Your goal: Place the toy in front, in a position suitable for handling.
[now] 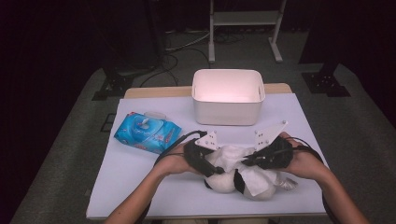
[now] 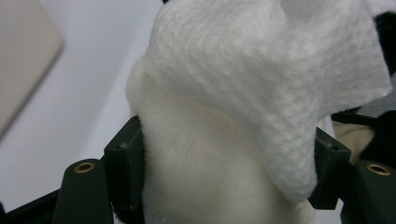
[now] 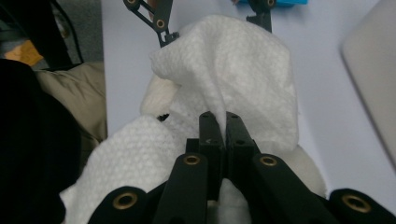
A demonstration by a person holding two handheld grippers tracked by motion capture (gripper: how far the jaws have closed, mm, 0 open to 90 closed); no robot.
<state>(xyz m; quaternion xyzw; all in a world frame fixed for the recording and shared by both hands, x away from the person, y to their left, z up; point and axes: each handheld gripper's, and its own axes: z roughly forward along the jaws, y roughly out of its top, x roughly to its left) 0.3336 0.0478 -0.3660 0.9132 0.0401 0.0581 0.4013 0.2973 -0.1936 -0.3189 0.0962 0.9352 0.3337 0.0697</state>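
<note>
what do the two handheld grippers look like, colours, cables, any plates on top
Both the left gripper and the right gripper have black bodies. Each carries a pale grey three-cornered plate on top, and a black cable trails back from each along the person's forearm. In the gripper views the jaws are matt black bars with small brass-coloured ringed holes near their base. The forearms are bare, with no sleeves in view.

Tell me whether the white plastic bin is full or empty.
Empty: the high view shows the white plastic bin's bare interior, nothing inside.

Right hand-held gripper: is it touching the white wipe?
Touching. In the right gripper view, the right hand-held gripper has its jaws shut on a fold of the white wipe draped over the plush toy.
</note>
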